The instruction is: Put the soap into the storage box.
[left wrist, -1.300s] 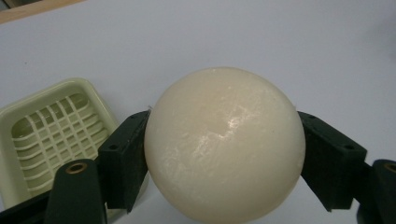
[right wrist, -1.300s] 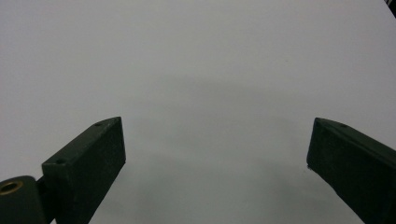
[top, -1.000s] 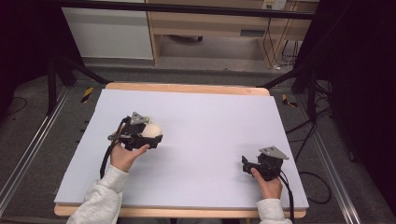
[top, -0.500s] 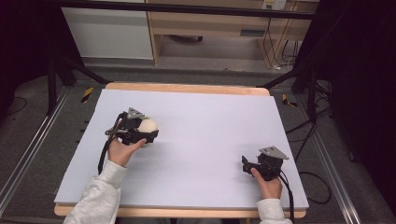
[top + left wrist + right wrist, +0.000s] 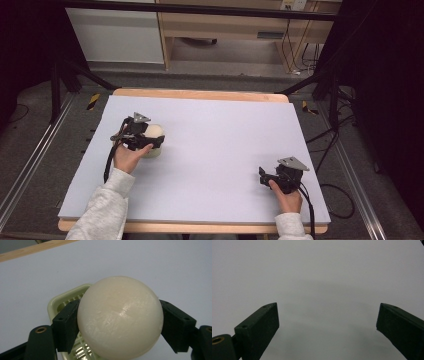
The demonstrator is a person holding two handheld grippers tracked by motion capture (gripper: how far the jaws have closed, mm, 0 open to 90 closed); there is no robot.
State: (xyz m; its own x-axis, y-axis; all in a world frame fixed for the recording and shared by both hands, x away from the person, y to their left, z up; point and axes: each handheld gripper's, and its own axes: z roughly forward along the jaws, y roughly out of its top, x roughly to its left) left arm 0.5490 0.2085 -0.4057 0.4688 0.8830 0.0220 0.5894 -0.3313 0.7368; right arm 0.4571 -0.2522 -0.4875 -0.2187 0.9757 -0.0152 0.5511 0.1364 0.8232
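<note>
A cream-white ball point(image 5: 120, 317) sits between the two black jaws of my left gripper point(image 5: 120, 326), which press on its sides. Under and behind the ball lies a pale green slotted tray point(image 5: 62, 302). In the high view the left gripper point(image 5: 150, 140) holds the ball point(image 5: 155, 134) at the left of the white table top point(image 5: 225, 140), with the tray's edge point(image 5: 152, 153) just beneath. My right gripper point(image 5: 265, 176) rests near the front right of the table. Its jaws stand wide apart over bare white surface, with nothing between the fingers point(image 5: 259, 325).
The white sheet covers a wooden table whose far edge point(image 5: 200, 94) shows as a tan strip. Black frame legs point(image 5: 65, 75) stand at both sides. Wooden furniture point(image 5: 225, 30) and cables point(image 5: 305, 50) lie beyond the table.
My left gripper has moved farther up the table and slightly left, carrying the ball with it. The right gripper has stayed where it was.
</note>
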